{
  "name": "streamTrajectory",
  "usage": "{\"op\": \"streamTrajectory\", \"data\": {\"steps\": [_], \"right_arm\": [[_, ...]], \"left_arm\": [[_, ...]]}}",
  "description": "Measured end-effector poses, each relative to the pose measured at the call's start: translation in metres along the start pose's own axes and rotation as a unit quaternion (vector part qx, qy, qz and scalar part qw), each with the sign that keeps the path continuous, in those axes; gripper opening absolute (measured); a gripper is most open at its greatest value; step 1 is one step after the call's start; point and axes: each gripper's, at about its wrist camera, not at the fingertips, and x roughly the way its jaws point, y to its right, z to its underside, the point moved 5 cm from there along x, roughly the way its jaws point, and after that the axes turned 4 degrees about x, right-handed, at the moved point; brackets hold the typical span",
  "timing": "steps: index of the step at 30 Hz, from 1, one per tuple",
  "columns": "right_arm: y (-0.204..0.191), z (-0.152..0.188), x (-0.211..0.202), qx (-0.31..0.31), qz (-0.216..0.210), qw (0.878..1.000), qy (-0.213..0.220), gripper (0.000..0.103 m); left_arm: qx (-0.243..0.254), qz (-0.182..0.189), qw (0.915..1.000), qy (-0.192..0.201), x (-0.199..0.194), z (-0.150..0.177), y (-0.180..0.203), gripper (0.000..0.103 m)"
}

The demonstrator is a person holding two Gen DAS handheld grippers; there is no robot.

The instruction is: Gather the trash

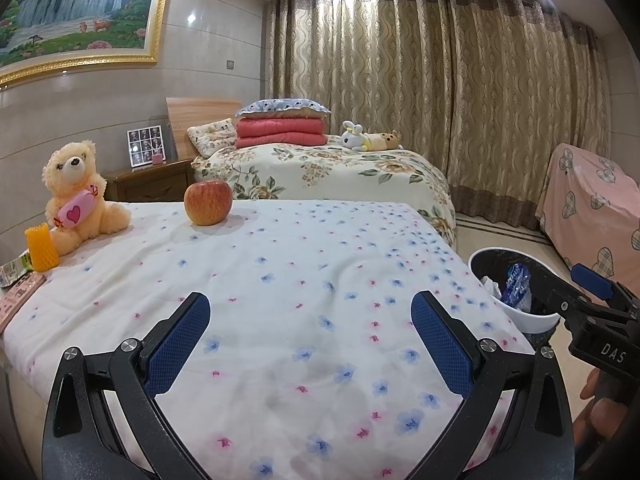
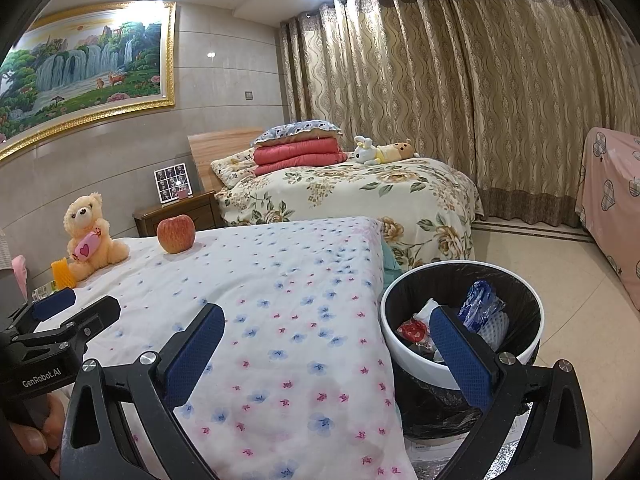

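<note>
Hovering over floral bedspread [image 1: 280, 280], both grippers' jaws wide, empty, apple [image 1: 208, 202], teddy [image 1: 78, 196], bin [image 2: 416, 364] beside.

Looks like a home bedroom: a flower-print bed [image 1: 320, 172] with folded red quilts [image 1: 280, 132] straight ahead past the jaws, heavy curtains [image 1: 440, 80] behind it, a nightstand [image 1: 152, 180] and framed waterfall painting [image 1: 76, 12] off left.

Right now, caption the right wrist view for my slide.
Open right gripper hovering between the floral-sheeted bed and the black-lined white trash bin holding wrappers.
</note>
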Motion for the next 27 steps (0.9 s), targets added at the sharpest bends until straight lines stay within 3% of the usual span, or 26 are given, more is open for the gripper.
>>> {"op": "streamTrajectory", "data": {"steps": [27], "right_arm": [[-0.0019,-0.0005,-0.0016,0.0,-0.001,1.0,-0.001,0.103]], "left_arm": [[0.005,0.004,1.0,-0.004,0.0024,0.0029,0.0021,0.103]]}}
